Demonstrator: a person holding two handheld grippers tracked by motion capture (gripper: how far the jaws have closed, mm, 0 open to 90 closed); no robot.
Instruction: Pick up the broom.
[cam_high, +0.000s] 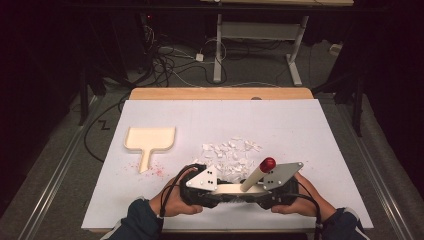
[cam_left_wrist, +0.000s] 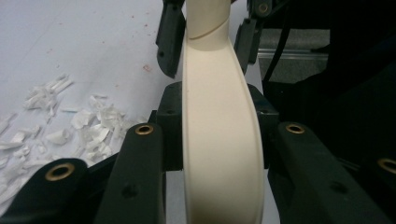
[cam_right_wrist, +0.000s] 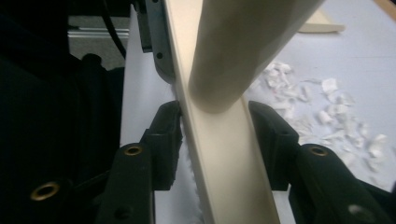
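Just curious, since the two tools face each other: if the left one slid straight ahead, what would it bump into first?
Most likely the right gripper, clamped on the far end of the same cream brush. Its fingers sit straight ahead, though depth is hard to judge.

The left gripper's (cam_left_wrist: 219, 140) jaws clamp a cream brush head (cam_left_wrist: 219, 154), paper scraps (cam_left_wrist: 70, 126) lying to its left.

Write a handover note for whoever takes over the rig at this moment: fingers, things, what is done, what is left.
Left gripper: fingers shut on the cream brush head.
Right gripper: fingers shut on the same brush from the other end; its red-tipped handle slants up between the grippers.
White paper scraps lie in a loose pile just beyond the brush; the cream dustpan sits apart to the left, with nothing in it.
Done: brush picked up. Left, probably: sweep the scraps into the dustpan.
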